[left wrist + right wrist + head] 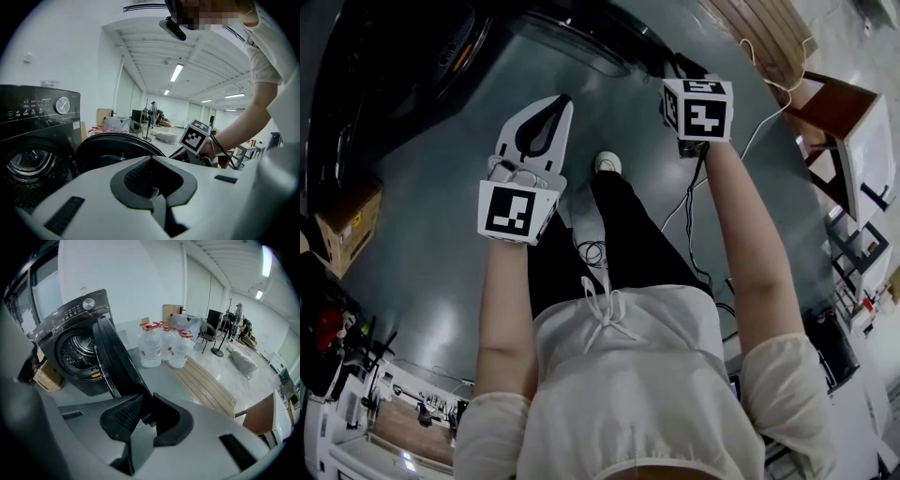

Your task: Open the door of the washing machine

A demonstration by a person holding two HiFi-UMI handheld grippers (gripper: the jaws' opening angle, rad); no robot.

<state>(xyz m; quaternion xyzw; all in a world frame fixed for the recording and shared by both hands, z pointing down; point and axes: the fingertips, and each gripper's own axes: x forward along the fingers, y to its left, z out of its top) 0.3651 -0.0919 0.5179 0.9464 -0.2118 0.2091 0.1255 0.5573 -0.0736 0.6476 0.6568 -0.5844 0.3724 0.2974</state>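
Note:
The black washing machine (70, 322) stands at the left with its drum (79, 350) exposed. Its round door (115, 362) is swung open, edge-on to my right gripper view. My right gripper (147, 410) is shut on the door's outer edge, which runs down between the pads. In the left gripper view the machine (37, 112) and the open door (112, 145) lie ahead, with the right gripper's marker cube (194, 136) at the door's right rim. My left gripper (152, 166) is shut on nothing, held in the air short of the door. In the head view it (558, 108) hovers over the floor.
Several water jugs (161, 350) stand behind the door beside a wooden pallet (206, 385). A cardboard box (47, 376) sits left of the machine. Cables (694, 216) trail on the floor by the person's shoe (607, 163). A brown stool (844, 112) is at the right.

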